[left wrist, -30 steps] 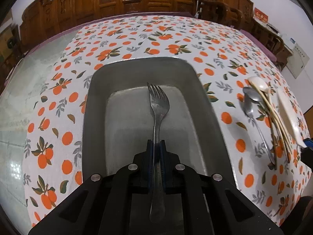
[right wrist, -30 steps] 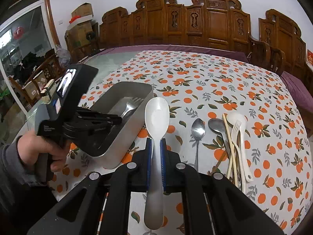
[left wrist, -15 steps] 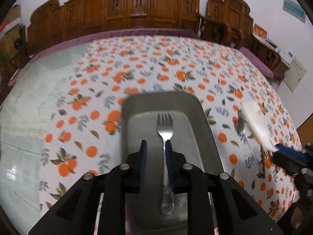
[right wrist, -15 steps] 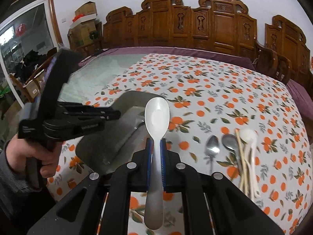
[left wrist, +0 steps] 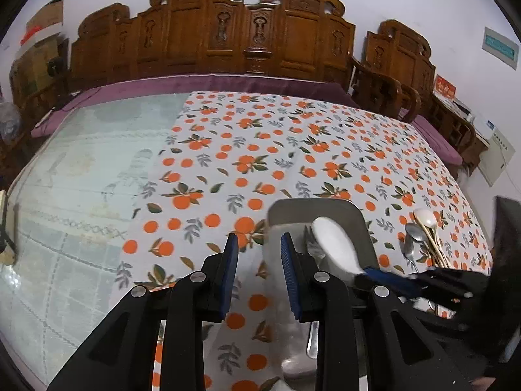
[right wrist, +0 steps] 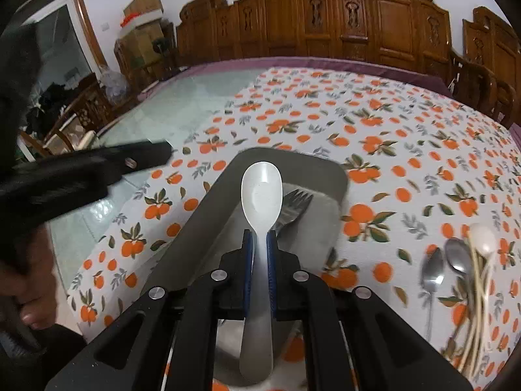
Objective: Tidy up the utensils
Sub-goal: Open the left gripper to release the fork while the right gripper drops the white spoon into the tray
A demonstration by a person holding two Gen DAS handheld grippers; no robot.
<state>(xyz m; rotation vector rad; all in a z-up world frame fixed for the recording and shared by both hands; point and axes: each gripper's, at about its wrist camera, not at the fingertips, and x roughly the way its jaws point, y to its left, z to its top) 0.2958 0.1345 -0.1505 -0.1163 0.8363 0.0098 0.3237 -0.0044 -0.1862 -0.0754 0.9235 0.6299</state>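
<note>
The right gripper (right wrist: 259,247) clamped the white spoon (right wrist: 261,192) above the tray (right wrist: 208,215) holding the fork (right wrist: 294,203), while the left gripper (left wrist: 259,257) hovered left of it, jaws apart and empty.

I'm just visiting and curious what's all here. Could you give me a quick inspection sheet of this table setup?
Surface: table, part bare, part orange-print cloth.
Job's things: metal tray holding a fork; white spoon over the tray.
Clutter: loose spoons and chopsticks beside the tray.
Grippers: left gripper open, empty; right gripper shut on the white spoon.
Cables: nothing seen.
Surroundings: carved wooden chairs, boxes.
</note>
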